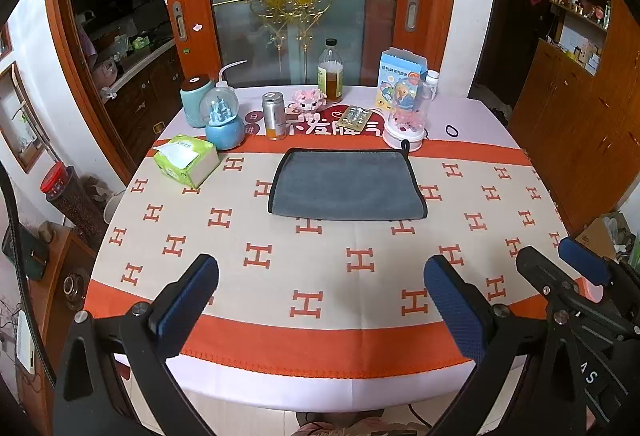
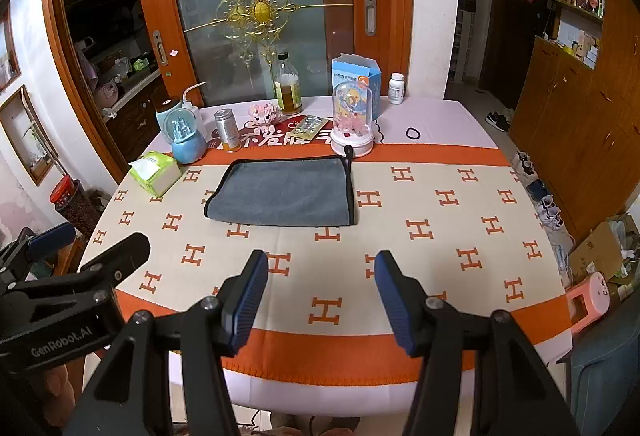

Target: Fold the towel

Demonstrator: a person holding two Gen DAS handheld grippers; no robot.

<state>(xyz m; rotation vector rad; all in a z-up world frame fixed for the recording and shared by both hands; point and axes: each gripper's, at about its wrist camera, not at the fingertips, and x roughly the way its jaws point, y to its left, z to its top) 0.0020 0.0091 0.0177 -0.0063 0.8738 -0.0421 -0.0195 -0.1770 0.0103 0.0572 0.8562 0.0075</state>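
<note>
Lying flat in the middle of both frames, the grey towel (image 1: 346,184) sits on the patterned bench (image 1: 320,276), its near edge looking like a soft fold with no black trim, so it seems to have been folded once already, though I cannot be sure. At the bottom of the frames, the left claw (image 1: 320,300) and right claw (image 2: 322,298) hover well short of the cloth, both spread wide and holding nothing. Any further fold seems not yet begun. Bottles, a tissue pack (image 1: 186,160) and ornaments stand just behind the towel.
</note>
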